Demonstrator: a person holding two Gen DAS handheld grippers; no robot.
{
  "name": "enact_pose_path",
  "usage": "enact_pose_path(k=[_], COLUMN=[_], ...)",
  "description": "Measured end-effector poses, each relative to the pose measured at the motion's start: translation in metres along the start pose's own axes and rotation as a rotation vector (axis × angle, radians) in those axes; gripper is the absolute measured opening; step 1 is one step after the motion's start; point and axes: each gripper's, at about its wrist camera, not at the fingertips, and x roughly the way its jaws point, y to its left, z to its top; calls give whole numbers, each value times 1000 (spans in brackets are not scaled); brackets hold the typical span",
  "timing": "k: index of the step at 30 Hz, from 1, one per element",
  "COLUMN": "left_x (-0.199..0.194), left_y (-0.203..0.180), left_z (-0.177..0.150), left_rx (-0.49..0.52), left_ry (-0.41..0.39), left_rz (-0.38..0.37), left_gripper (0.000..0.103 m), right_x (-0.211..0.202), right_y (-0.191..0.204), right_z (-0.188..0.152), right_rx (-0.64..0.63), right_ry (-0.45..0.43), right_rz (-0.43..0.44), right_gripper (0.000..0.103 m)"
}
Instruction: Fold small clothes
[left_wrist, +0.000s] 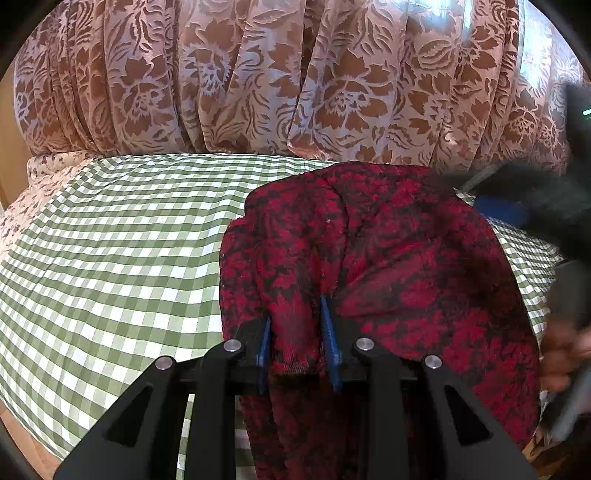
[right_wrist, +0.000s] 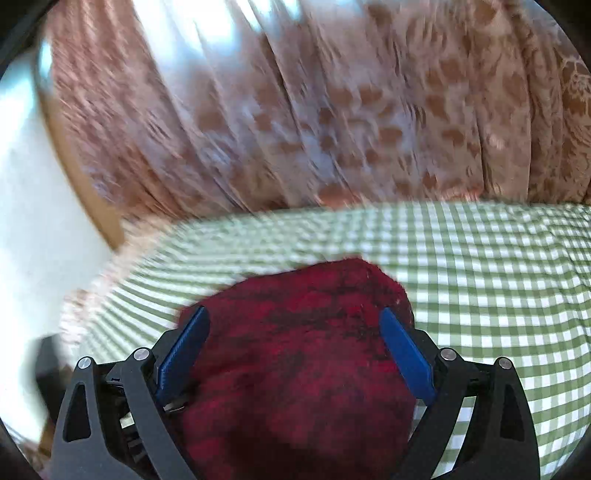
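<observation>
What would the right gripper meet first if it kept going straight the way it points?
Most likely the red-and-black garment, which lies between and ahead of the open right gripper; beyond it is the green checked cloth. Blur makes depth uncertain.

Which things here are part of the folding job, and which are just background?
In the job:
- red and black garment, lying on the checked cloth
- left gripper, shut on a bunched fold of the garment
- right gripper, open, jaws either side of the garment, not pressing it

Background:
- green checked cloth covering the surface
- floral curtain behind
</observation>
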Motion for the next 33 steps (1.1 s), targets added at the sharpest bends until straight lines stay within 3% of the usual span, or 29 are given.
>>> enact_pose_path(k=[2,3,25,29,33], left_x=[2,2,-19,-26,-35], left_y=[-3,-5,-21,-23,-23], left_z=[-3,-4,-9,-11,-13], left_rx=[4,15,45,52,48], left_ry=[-4,-17,-40,-48,-59], left_rz=[-2,15,109,130,145], left_gripper=[24,24,27,32,44], right_x=[50,57,36,27,13], right_y=[-2,-5,-9,-11,-14], right_z=[-19,-23,-25,-23,-22], right_rx=[-45,-41,-12,1,5], right_ry=[93,93,30,32,26], right_rz=[-88,-102,-44,-23,18], right_gripper=[92,92,95,99,99])
